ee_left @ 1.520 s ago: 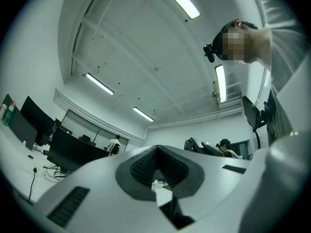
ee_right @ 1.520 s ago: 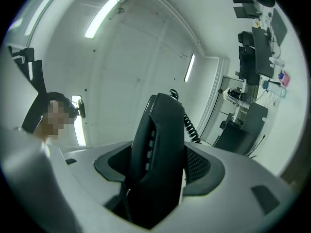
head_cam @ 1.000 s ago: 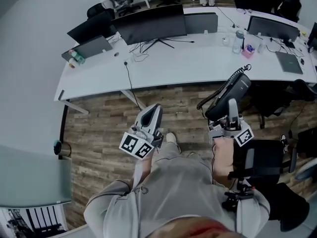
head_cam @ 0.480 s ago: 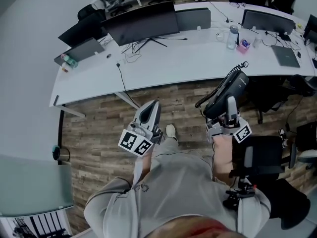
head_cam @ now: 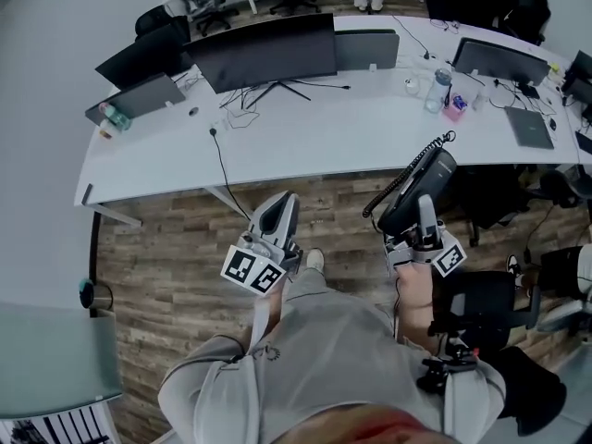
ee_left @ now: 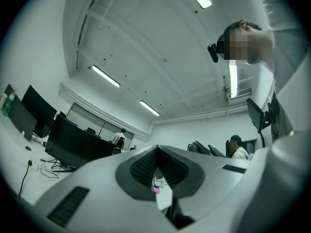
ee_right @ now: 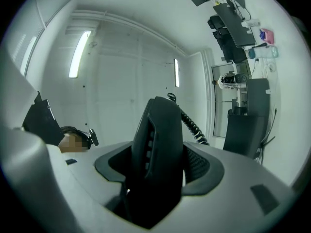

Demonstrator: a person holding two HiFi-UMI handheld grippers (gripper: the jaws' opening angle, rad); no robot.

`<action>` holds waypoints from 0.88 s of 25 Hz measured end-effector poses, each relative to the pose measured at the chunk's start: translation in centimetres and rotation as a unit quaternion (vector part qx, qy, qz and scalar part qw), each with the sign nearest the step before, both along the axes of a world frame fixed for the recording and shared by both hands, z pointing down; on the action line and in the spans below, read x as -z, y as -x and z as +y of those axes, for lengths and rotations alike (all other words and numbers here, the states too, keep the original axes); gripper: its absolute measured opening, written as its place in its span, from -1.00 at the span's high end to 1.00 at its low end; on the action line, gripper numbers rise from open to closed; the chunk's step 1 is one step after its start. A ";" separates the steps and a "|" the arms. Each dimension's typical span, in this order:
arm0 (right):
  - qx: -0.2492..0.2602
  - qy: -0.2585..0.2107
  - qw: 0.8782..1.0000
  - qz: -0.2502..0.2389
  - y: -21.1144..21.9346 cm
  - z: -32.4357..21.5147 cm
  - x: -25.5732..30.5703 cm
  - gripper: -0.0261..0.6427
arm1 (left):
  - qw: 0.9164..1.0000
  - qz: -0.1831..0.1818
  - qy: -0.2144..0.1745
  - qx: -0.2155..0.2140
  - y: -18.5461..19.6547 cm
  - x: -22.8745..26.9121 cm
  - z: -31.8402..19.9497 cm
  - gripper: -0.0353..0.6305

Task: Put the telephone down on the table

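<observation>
Carry step in hand. Right gripper [head_cam: 423, 213] was clamped on the black telephone [head_cam: 421, 185], which was held in mid-air at right of centre, short of the white table [head_cam: 305, 132] across the upper frame. Left gripper [head_cam: 282, 213] had its jaws together, holding nothing. Judged next move: reach forward, lower the telephone onto bare tabletop, then let go.

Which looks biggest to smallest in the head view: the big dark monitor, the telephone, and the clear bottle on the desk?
1. the monitor, clearly largest.
2. the telephone, though it is held up nearer the camera, which makes it look bigger.
3. the bottle, smallest by far.
</observation>
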State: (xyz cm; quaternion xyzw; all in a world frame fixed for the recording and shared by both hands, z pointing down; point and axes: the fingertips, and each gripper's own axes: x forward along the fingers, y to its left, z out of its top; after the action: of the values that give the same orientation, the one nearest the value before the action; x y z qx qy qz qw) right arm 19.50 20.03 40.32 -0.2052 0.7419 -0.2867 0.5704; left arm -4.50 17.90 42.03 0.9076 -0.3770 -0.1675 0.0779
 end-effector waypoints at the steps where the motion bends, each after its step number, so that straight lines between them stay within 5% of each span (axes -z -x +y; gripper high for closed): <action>1: 0.008 0.000 1.000 -0.002 0.7 -0.8 -0.1 0.03 | 1.000 -0.002 -0.002 0.002 0.4 -0.2 -0.8 0.86; 6: 0.045 0.013 0.999 -0.008 4.7 -5.1 0.0 0.03 | 0.999 -0.033 -0.026 0.014 3.0 -0.3 -5.0 0.86; 13: 0.052 0.009 0.998 -0.024 8.2 -9.3 1.0 0.03 | 0.999 -0.010 -0.035 0.005 6.8 -0.1 -11.8 0.86; 22: 0.010 0.026 1.000 0.002 11.4 -13.4 -0.1 0.03 | 0.998 0.014 -0.024 -0.057 7.8 -2.1 -17.7 0.86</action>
State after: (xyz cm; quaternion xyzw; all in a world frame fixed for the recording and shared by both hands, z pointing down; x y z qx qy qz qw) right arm 8.13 6.66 40.43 -0.2129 0.7376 -0.3113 0.5602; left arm -12.26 0.19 44.11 0.9267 -0.3199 -0.1842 0.0707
